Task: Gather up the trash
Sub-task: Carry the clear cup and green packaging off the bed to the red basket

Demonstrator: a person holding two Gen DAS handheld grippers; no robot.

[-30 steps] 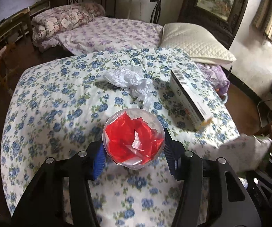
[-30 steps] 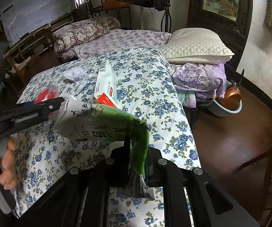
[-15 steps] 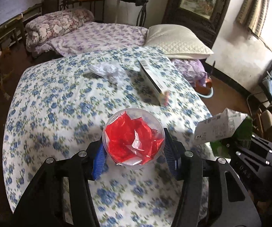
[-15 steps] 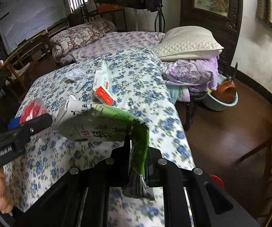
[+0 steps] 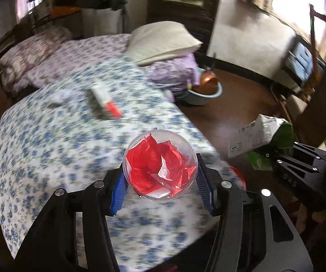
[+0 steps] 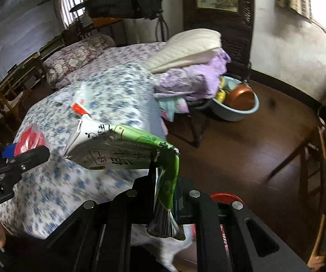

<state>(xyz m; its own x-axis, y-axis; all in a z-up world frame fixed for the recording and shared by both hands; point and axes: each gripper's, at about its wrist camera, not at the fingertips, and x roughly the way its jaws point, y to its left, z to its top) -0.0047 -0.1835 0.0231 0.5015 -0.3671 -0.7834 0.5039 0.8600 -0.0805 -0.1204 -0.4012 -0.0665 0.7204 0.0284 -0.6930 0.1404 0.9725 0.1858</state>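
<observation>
Clear cup [image 5: 160,166] of red scrap clamped in left gripper [image 5: 160,189], crushed green carton [image 6: 117,148] pinched in right gripper [image 6: 165,195], both off the bed [image 5: 56,149]; box [image 5: 105,100] and crumpled plastic [image 5: 61,95] left there; neither load binned yet

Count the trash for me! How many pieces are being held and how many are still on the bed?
Held: 2, the cup in the left gripper and the carton in the right gripper.
On the bed: 2, the box and the crumpled bag.
Total: 4
</observation>
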